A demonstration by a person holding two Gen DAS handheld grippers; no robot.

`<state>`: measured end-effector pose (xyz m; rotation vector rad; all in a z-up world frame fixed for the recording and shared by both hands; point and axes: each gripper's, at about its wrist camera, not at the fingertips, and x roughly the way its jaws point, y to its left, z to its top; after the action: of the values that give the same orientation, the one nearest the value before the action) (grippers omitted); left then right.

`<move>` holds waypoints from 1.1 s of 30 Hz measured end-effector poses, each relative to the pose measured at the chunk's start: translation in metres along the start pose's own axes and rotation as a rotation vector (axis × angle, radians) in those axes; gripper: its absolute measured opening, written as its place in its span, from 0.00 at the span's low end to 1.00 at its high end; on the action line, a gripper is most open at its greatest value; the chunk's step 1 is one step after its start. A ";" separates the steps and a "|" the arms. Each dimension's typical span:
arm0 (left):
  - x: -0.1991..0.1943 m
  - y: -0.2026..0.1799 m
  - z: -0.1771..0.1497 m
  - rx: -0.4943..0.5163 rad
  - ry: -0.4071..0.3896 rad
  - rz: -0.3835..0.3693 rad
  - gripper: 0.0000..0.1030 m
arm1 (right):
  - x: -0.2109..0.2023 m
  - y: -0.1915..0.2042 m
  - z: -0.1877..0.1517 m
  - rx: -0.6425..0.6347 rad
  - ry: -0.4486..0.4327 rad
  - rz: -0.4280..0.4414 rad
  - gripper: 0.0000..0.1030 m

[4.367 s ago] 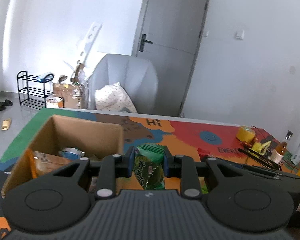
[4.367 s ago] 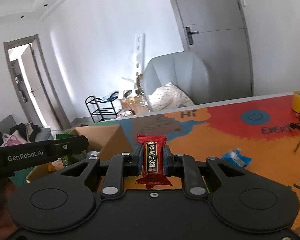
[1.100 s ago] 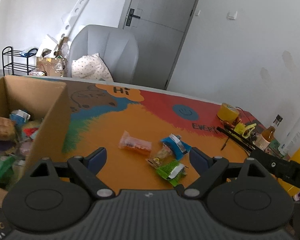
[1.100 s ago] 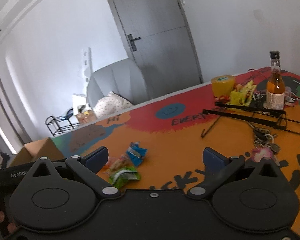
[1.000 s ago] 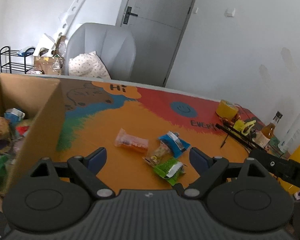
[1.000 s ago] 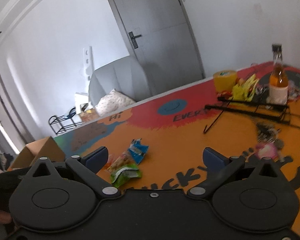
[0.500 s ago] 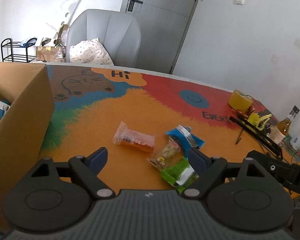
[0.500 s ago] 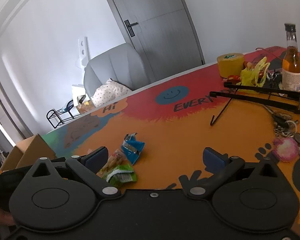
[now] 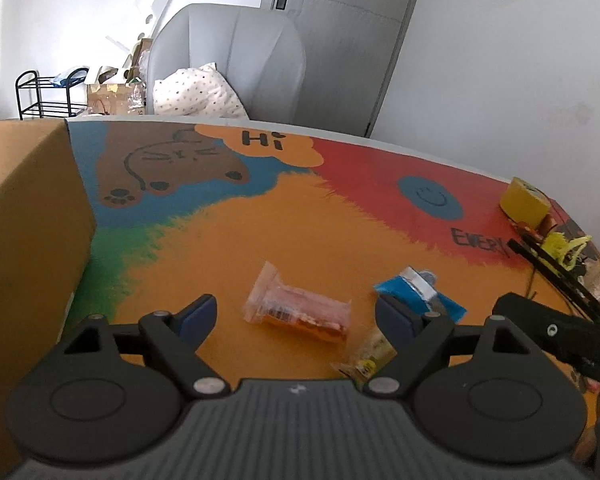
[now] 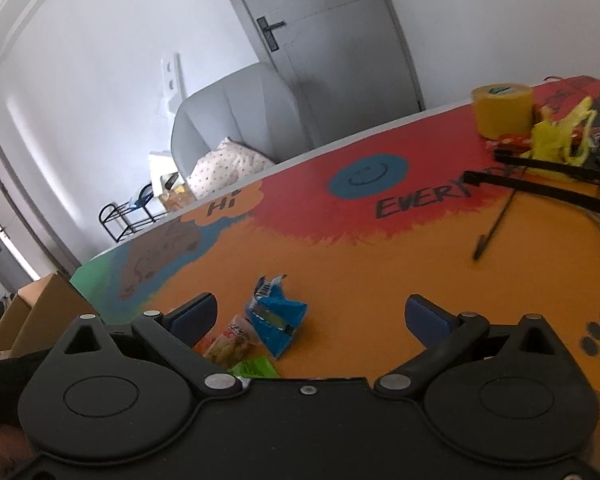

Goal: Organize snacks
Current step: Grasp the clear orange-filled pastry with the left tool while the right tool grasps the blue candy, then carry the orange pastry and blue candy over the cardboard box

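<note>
Both your left claw point(image 9: 296, 314) and right claw point(image 10: 310, 318) gape empty over light, crinkly snack packets; pinch the clear packet point(image 9: 300, 313), frame centre, across its stiff middle.

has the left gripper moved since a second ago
Yes. The left gripper has come closer to the clear snack pack, which now lies between its open jaws, and the box slid left.

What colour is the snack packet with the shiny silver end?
Blue. The snack packet shows best in the right wrist view.
</note>
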<state>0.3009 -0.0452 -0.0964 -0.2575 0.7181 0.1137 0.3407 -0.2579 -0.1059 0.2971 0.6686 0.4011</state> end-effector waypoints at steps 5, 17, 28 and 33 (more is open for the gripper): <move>0.011 0.003 0.000 -0.003 0.013 -0.008 0.78 | 0.019 0.008 0.002 -0.018 0.033 0.015 0.87; 0.009 0.007 0.000 -0.005 -0.004 -0.033 0.47 | 0.041 0.022 -0.003 -0.067 0.066 0.023 0.51; -0.010 0.010 -0.003 -0.018 -0.013 -0.049 0.44 | 0.015 0.029 0.000 -0.092 0.042 0.096 0.13; -0.026 0.009 -0.001 -0.017 -0.040 -0.052 0.44 | -0.002 0.033 -0.001 -0.105 0.009 0.105 0.09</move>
<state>0.2791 -0.0373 -0.0813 -0.2894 0.6703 0.0755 0.3302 -0.2293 -0.0923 0.2316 0.6399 0.5363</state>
